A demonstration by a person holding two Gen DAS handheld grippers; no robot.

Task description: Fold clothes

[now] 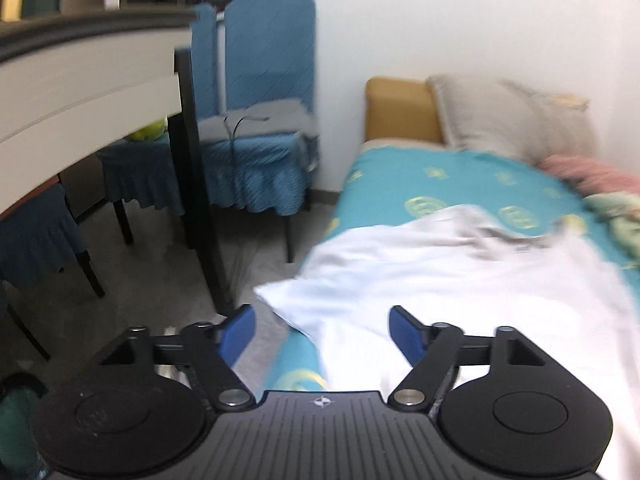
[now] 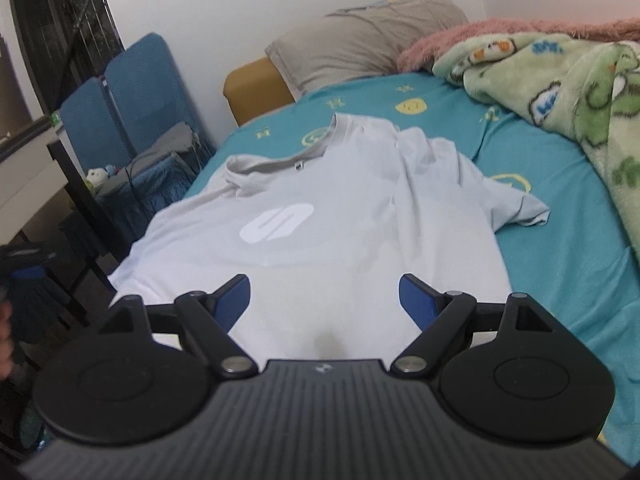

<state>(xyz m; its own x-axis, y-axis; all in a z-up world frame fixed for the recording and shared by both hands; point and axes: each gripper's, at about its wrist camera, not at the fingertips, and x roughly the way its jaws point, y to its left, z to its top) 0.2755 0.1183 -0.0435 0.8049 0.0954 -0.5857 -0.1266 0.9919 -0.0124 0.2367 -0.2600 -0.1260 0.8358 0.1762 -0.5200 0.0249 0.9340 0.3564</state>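
Observation:
A pale grey T-shirt (image 2: pixel 328 216) lies spread face up on the teal bedsheet (image 2: pixel 560 264), collar toward the pillow, a white logo on its chest. Its right sleeve sticks out to the right. In the left wrist view the shirt (image 1: pixel 440 276) is blurred and its left side hangs over the bed's edge. My right gripper (image 2: pixel 325 300) is open and empty above the shirt's lower part. My left gripper (image 1: pixel 322 330) is open and empty over the shirt's left edge at the bed's side.
A grey pillow (image 2: pixel 360 44), a pink blanket (image 2: pixel 500 32) and a green patterned blanket (image 2: pixel 560 80) lie at the head and right of the bed. Blue-covered chairs (image 1: pixel 260 120) and a table with a black leg (image 1: pixel 200 200) stand left of the bed.

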